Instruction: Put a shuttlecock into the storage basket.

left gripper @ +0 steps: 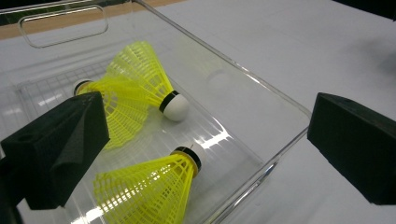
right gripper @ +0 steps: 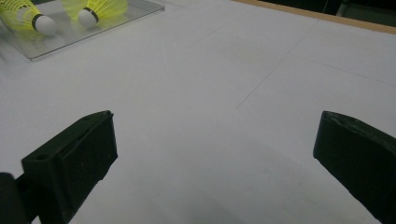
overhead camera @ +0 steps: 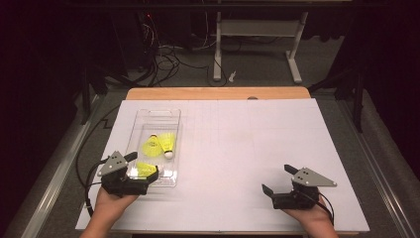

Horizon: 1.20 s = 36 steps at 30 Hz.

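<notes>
White sheet (overhead camera: 247, 148) covers most of a wooden tabletop (overhead camera: 218, 93); bare wood strip shows at the far edge. Faint pencil grid lines on the sheet. Beyond the table: white desk frame legs (overhead camera: 257, 44) on grey floor, tangle of dark cables (overhead camera: 166, 62) left of them. Background dark.

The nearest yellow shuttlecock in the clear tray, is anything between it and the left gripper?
Nothing visible blocks it. The left gripper is open, its jaws spread over the clear tray's near corner, and the nearest shuttlecock lies on the tray floor between them. One jaw sits outside the tray wall.
</notes>
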Each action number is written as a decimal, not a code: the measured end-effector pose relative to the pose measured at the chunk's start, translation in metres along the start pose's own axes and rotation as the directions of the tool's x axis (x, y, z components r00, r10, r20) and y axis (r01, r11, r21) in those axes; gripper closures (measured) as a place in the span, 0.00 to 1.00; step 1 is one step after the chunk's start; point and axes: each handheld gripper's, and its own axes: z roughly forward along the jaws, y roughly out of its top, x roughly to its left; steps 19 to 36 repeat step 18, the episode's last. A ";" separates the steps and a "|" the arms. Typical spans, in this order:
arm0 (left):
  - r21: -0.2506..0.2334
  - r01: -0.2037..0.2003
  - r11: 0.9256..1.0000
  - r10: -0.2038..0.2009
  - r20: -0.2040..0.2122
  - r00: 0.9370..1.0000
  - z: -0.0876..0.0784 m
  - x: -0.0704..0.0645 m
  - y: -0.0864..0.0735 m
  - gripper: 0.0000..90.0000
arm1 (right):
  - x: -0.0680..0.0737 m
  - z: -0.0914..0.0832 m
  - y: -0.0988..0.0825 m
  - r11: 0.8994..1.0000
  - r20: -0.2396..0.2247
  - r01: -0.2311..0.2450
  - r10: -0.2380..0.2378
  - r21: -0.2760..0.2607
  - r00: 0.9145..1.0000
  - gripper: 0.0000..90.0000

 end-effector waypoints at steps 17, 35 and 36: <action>-0.040 0.012 0.999 -0.012 0.003 1.000 -0.006 -0.005 0.001 0.00 | -0.001 -0.005 0.001 1.000 0.000 0.014 -0.014 -0.021 1.000 0.00; -0.040 0.011 0.999 -0.011 0.002 1.000 -0.006 -0.005 0.001 0.00 | -0.001 -0.005 0.001 1.000 -0.001 0.014 -0.014 -0.020 1.000 0.00; -0.040 0.011 0.999 -0.011 0.002 1.000 -0.006 -0.005 0.001 0.00 | -0.001 -0.005 0.001 1.000 -0.001 0.014 -0.014 -0.020 1.000 0.00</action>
